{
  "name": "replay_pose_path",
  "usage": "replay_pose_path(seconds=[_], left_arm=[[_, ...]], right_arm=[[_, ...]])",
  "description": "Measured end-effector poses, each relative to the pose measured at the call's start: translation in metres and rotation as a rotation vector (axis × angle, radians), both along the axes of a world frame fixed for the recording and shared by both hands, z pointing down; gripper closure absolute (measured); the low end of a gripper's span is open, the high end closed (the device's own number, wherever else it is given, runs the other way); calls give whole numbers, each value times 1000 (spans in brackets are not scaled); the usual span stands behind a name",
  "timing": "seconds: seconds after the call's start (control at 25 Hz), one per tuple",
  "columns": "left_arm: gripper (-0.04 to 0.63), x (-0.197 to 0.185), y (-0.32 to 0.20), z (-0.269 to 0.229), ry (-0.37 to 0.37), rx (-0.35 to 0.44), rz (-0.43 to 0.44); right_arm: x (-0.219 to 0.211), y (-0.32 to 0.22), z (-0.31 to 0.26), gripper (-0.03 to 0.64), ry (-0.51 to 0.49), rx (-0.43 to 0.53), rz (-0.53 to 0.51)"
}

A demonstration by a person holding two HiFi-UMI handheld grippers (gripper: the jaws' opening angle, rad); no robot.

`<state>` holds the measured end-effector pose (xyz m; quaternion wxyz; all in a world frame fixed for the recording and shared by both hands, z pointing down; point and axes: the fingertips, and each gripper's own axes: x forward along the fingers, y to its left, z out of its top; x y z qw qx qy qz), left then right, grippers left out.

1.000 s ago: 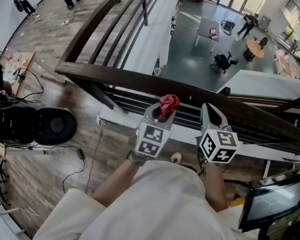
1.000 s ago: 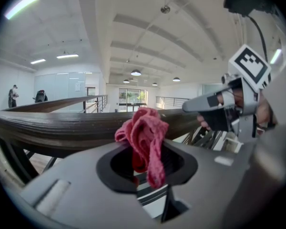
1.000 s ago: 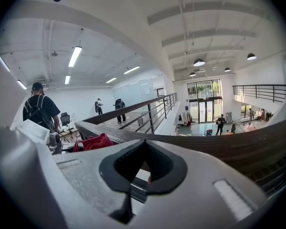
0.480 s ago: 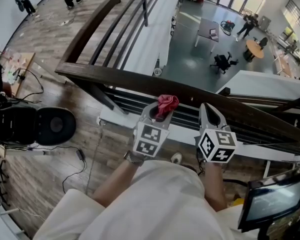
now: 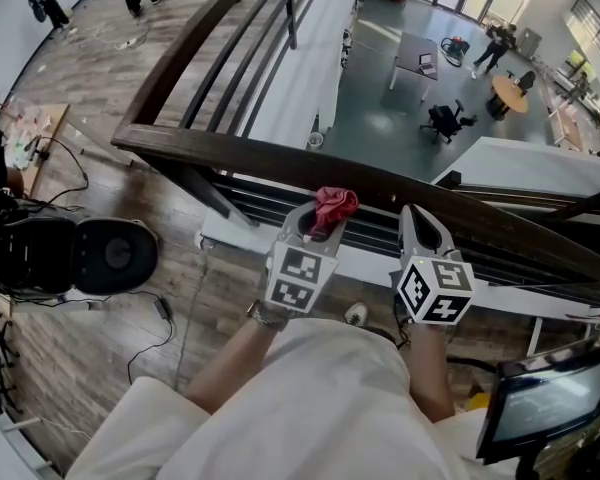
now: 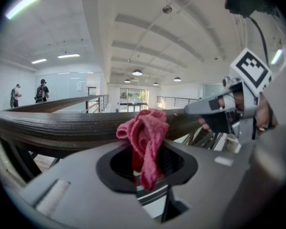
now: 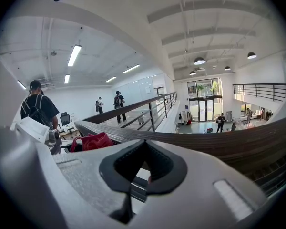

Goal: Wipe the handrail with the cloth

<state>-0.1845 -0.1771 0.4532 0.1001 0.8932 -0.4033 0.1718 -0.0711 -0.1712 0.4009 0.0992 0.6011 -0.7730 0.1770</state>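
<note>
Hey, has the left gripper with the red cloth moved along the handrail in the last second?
No, not noticeably. The left gripper has its tongs shut on the red cloth, at about the same spot by the handrail as before.

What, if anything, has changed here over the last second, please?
Very little. The left gripper, shut on the crumpled red cloth, edged slightly to the left along the dark wooden handrail, then held. Nothing was taken hold of or let go. The right gripper stays shut and empty beside it.
</note>
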Motion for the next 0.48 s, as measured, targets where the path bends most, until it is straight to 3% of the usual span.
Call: replay_pose_path(seconds=[0.48], left_arm=[[471,-26,-3,0,31,-15,-13]], right_arm=[[-16,-2,0,614,14,-4,17]])
